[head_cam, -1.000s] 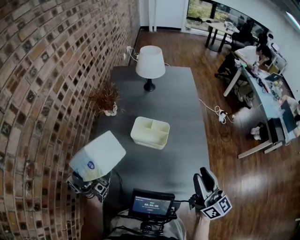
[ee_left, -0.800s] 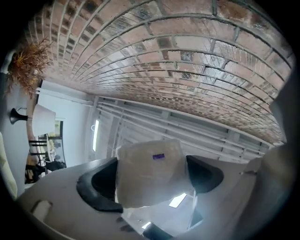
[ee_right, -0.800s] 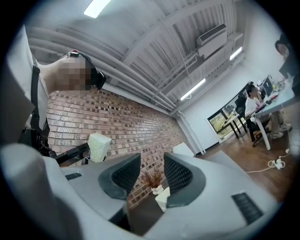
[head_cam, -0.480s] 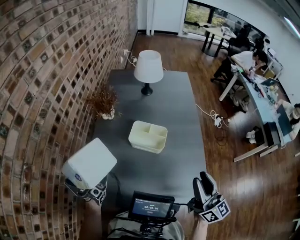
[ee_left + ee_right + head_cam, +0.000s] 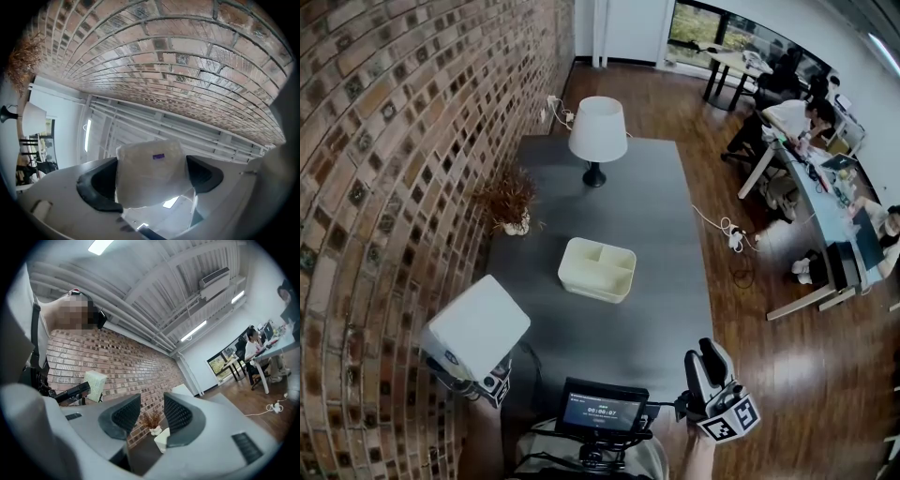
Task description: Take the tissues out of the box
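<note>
Jaws of left gripper [image 5: 151,180] pinching tissue pack [image 5: 478,328], right gripper [image 5: 147,416] jaws spread, empty

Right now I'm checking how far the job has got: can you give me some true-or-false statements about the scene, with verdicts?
1. The left gripper is shut on the tissue pack. True.
2. The tissue pack lies inside the white box. False: it is held up in the air, to the left of the box.
3. The right gripper holds a tissue. False: its jaws stand apart with nothing between them.
4. A lamp stands on the table beyond the box. True.
</note>
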The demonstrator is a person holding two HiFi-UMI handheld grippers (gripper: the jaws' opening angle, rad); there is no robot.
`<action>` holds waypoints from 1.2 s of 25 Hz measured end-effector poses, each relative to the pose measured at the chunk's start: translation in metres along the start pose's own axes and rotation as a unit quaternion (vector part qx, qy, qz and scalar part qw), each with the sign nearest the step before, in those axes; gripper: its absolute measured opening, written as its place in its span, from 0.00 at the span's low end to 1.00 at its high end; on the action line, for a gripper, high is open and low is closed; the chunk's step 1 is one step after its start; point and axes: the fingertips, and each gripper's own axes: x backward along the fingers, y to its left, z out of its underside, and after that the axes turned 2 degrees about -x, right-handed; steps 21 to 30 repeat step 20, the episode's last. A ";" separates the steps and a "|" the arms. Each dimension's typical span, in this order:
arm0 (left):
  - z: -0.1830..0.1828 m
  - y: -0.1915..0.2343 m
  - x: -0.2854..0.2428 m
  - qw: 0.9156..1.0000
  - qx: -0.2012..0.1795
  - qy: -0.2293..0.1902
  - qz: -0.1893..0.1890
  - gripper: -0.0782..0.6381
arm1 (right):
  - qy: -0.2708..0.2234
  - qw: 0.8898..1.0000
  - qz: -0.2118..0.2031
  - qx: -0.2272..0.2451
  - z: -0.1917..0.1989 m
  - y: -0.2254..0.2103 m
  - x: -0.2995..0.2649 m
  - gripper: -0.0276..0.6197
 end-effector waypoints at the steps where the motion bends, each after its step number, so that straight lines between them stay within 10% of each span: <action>1: 0.000 0.000 0.000 1.000 0.000 0.000 0.000 0.72 | 0.000 1.000 0.000 0.000 0.000 0.000 0.000 0.28; 30: 0.012 0.002 -0.003 1.000 0.012 0.019 -0.005 0.72 | 0.004 1.000 -0.006 -0.001 0.000 0.006 0.000 0.28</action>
